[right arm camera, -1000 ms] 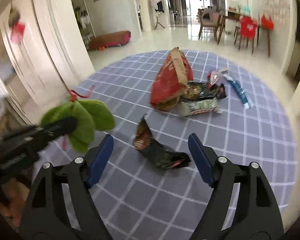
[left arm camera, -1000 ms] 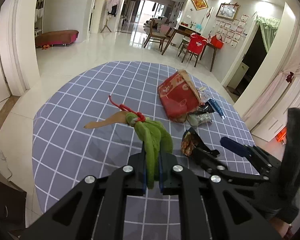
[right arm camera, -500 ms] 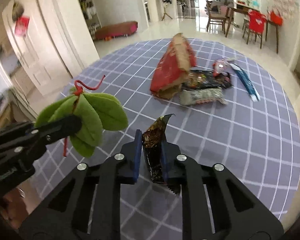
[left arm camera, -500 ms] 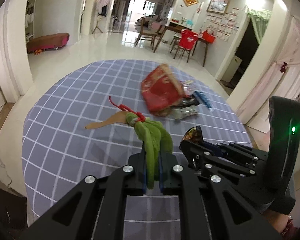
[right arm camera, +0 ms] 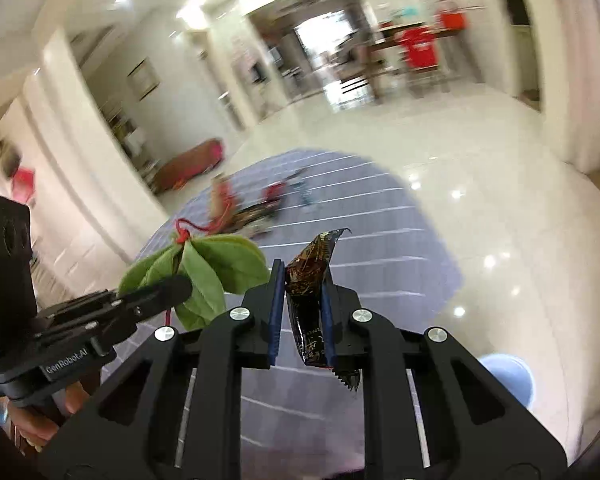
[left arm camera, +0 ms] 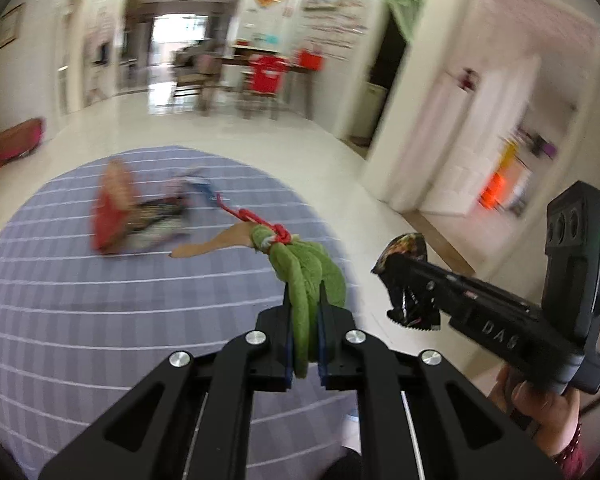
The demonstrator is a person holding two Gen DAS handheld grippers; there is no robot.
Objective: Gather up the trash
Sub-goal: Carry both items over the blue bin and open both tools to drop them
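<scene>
My left gripper [left arm camera: 304,322] is shut on a bunch of green leaves [left arm camera: 306,276] tied with red string, held above the purple checked rug [left arm camera: 100,320]. My right gripper [right arm camera: 302,300] is shut on a dark crumpled snack wrapper [right arm camera: 310,280], lifted off the rug. The right gripper with the wrapper [left arm camera: 406,276] shows at the right of the left wrist view. The left gripper with the leaves [right arm camera: 204,268] shows at the left of the right wrist view. A red bag [left arm camera: 112,216] and several other wrappers [left arm camera: 160,220] lie blurred on the far part of the rug.
A blue round bin [right arm camera: 508,380] stands on the white tile floor at the lower right of the right wrist view. Beyond the rug are a dining table with red chairs [left arm camera: 264,76], a low red bench [right arm camera: 188,164] and doorways.
Both grippers have swung right and away from the trash pile, each still holding its item. The pile now sits farther off and to the left. The view is motion blurred.
</scene>
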